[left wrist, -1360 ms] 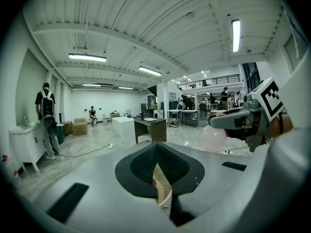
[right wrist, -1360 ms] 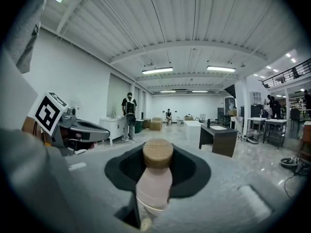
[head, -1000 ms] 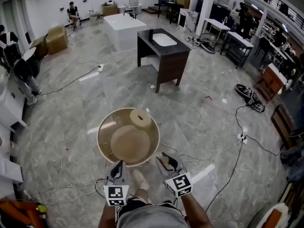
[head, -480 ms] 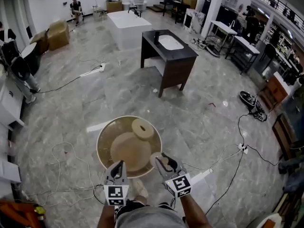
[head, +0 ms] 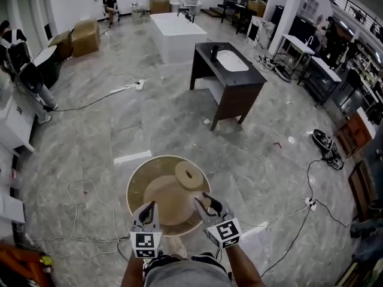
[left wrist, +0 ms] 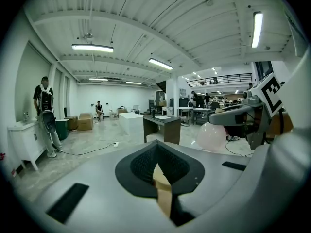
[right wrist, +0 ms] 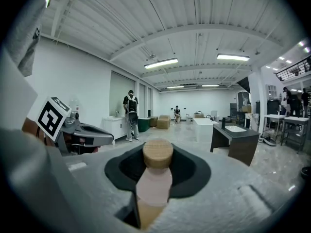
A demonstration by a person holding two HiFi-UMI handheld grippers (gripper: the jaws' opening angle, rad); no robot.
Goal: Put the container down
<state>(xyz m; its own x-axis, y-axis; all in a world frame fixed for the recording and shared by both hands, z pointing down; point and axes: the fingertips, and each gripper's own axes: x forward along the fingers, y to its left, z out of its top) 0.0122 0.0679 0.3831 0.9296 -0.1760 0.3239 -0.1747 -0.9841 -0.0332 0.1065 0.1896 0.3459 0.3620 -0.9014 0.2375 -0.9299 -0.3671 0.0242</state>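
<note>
A round tan container [head: 136,187] hangs above the floor in front of me. Inside it lie a flat disc and a wooden knob [head: 190,175]. My left gripper [head: 148,208] is shut on the near left rim, which shows as a thin tan edge [left wrist: 163,191] between the jaws of the left gripper [left wrist: 158,173]. My right gripper [head: 206,203] is shut on the near right rim. In the right gripper view, the right gripper [right wrist: 153,191] holds the pale rim, and the wooden knob [right wrist: 158,153] stands just beyond it.
A dark vanity [head: 234,91] with a white basin stands ahead on the right, and a white block [head: 178,33] stands further back. Cables [head: 84,193] and a white strip [head: 133,156] lie on the marble floor. People stand at the far left [head: 27,79] and sit at the back.
The container sits lower in the head view, and the vanity has shifted right as the view moved. Both grippers keep the same hold on the rim.
</note>
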